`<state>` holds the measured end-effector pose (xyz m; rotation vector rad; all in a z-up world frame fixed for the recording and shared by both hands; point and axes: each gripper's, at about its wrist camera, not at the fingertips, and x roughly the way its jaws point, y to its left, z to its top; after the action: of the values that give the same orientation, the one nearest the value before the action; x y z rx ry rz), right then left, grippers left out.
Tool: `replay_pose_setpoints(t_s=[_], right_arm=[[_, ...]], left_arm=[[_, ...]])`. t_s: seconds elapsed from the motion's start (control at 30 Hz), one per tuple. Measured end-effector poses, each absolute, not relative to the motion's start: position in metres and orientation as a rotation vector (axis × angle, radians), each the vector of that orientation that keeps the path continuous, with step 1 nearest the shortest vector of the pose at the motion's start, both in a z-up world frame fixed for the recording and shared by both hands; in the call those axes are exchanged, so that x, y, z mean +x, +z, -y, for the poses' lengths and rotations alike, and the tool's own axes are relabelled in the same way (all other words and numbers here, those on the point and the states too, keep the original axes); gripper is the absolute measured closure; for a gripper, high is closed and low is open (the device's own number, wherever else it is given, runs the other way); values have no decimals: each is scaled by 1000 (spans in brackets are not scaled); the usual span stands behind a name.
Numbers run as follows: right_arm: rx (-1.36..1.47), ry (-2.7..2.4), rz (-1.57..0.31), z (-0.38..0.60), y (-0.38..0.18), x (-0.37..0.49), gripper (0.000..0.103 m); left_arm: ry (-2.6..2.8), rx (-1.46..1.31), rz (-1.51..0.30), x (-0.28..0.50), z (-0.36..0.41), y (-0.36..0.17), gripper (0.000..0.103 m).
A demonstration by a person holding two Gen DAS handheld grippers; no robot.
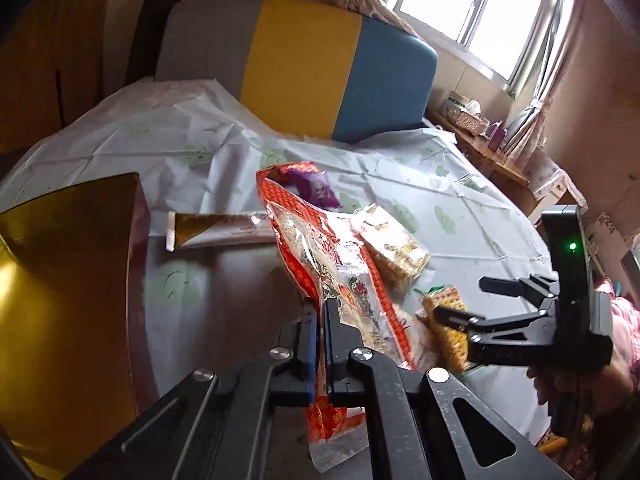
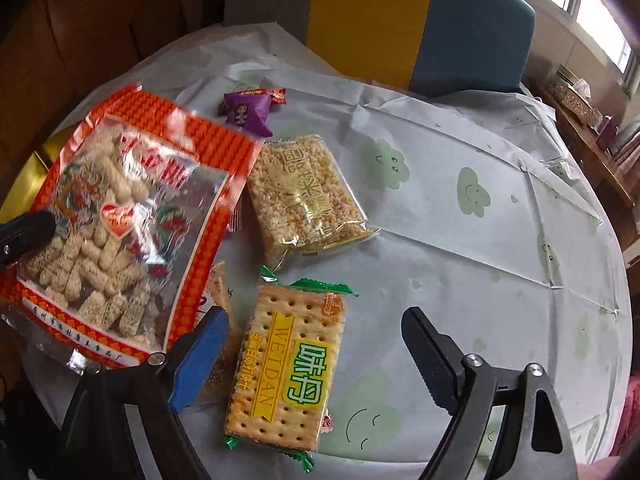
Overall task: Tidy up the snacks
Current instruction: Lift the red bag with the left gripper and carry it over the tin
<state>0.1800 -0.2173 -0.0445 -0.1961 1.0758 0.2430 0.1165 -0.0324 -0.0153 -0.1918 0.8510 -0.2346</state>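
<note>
place: home, living room | signs: sofa [image 1: 304, 68], curtained window [image 1: 480, 8], side desk with tissue box [image 1: 466, 114], plastic-covered round counter [image 2: 460, 208] with snacks

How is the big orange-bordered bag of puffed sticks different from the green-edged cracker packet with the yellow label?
The orange-bordered bag of puffed sticks is pinched by the shut left hand-held gripper and lifted at a tilt; the green-edged cracker packet lies flat on the table's cloud-print cover, between the open right hand-held gripper's fingers, untouched. The bag is larger and holds loose sticks; the packet holds one square stack. Both have clear film showing the food.
</note>
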Motion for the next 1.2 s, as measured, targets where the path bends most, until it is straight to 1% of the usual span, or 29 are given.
replay_pose_setpoints(t_s=[0.17, 0.23, 0.5, 0.63, 0.8, 1.0, 1.2], right_arm=[[-248, 206, -1095, 214, -52, 178, 13], [-268, 211, -1088, 210, -52, 175, 13], [-291, 212, -1062, 207, -50, 173, 13], [-283, 204, -1048, 209, -47, 173, 13], [-287, 199, -1033, 208, -45, 172, 13], [-287, 199, -1013, 207, -41, 169, 13], [-297, 199, -1017, 204, -42, 168, 13]], left_arm=[[-218, -186, -859, 103, 28, -22, 102], [-221, -231, -853, 99, 20, -19, 102], [-215, -188, -735, 85, 10, 18, 102], [-187, -191, -728, 86, -2, 24, 102], [-144, -212, -703, 80, -30, 36, 102], [-51, -263, -669, 65, -83, 49, 102], [53, -273, -681, 56, -128, 43, 102]])
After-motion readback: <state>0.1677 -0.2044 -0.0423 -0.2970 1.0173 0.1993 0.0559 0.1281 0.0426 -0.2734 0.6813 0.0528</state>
